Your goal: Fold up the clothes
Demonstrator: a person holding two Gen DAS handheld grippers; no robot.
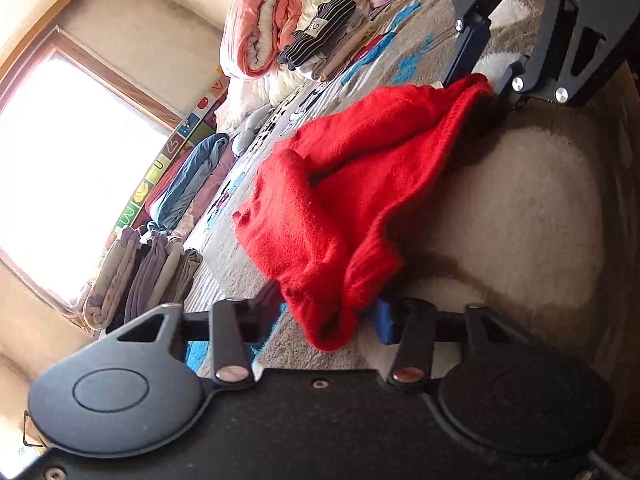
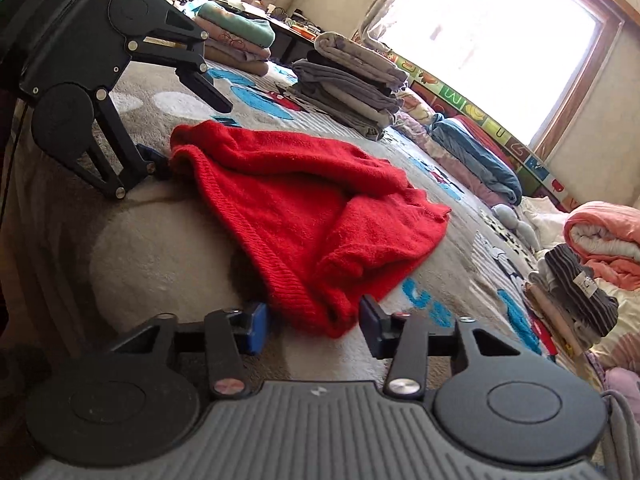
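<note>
Here, both hand-held grippers, left (image 1: pixel 326 316) and right (image 2: pixel 314 322), wide apart around the red sweater's (image 2: pixel 304 200) corners.

A sweater (image 2: pixel 304 208) lies on a blanket (image 2: pixel 152 248) between two grippers, the left gripper (image 1: pixel 326 314) at one corner, the right gripper (image 2: pixel 314 320) at another; clothes stacks (image 2: pixel 352 92) sit behind it.

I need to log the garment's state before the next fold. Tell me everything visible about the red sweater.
The red sweater is a fuzzy knit with ribbed edging, lying rumpled and partly doubled over on the patterned blanket. One ribbed corner sits between the open fingers of the right claw; the opposite corner lies between the open fingers of the left claw. Nothing else touches it.
</note>
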